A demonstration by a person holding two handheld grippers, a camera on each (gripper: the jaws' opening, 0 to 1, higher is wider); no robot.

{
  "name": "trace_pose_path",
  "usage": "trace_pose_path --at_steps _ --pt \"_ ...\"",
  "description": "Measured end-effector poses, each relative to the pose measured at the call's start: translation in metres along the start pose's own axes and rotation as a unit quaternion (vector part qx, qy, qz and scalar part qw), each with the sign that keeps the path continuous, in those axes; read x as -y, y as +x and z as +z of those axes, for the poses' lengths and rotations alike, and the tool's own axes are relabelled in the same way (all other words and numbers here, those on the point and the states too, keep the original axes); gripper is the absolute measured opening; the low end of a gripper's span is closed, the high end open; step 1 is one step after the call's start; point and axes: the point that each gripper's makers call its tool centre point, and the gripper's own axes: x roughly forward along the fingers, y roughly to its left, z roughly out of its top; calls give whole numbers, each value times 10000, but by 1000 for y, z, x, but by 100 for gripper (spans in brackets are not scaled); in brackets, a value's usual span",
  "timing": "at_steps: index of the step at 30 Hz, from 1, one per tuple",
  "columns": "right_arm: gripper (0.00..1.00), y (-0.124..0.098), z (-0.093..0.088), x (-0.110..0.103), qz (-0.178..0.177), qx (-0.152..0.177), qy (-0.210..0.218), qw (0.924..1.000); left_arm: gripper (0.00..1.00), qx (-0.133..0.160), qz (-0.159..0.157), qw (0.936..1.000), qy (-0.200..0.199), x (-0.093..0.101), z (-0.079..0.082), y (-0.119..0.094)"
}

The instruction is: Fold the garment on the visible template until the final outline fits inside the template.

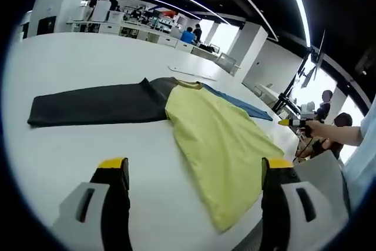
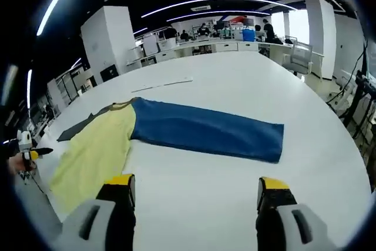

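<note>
A shirt lies flat on the white table (image 1: 70, 57). Its body is yellow (image 1: 217, 139), one long sleeve is dark grey (image 1: 94, 105), and the other is blue (image 1: 247, 105). In the right gripper view the blue sleeve (image 2: 205, 129) stretches to the right, the yellow body (image 2: 94, 148) lies at the left, and a corner of the grey sleeve (image 2: 79, 127) shows behind it. My left gripper (image 1: 194, 171) stands open above the table near the yellow hem, touching nothing. My right gripper (image 2: 195, 185) is open too, short of the blue sleeve. I see no template outline.
A thin pale strip (image 1: 191, 73) lies on the table beyond the collar. A hand holds the right gripper (image 1: 292, 123) at the table's right edge. Desks, people and a chair (image 2: 296, 57) stand past the far edge. Bare table (image 2: 264, 80) surrounds the shirt.
</note>
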Motion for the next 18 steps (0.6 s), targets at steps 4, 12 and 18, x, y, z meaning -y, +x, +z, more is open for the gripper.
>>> trace_pose_path --at_steps 4,12,18 --pt "71 8 17 27 -276 201 508 9981 85 88 109 9998 -153 -7 1 -4" --pt "51 28 16 68 -887 -89 520 9947 81 262 324 9988 -272 -12 4 -12" --pt "40 29 9 78 -1066 -100 991 9893 79 266 473 9978 -371 -17 -3 -18"
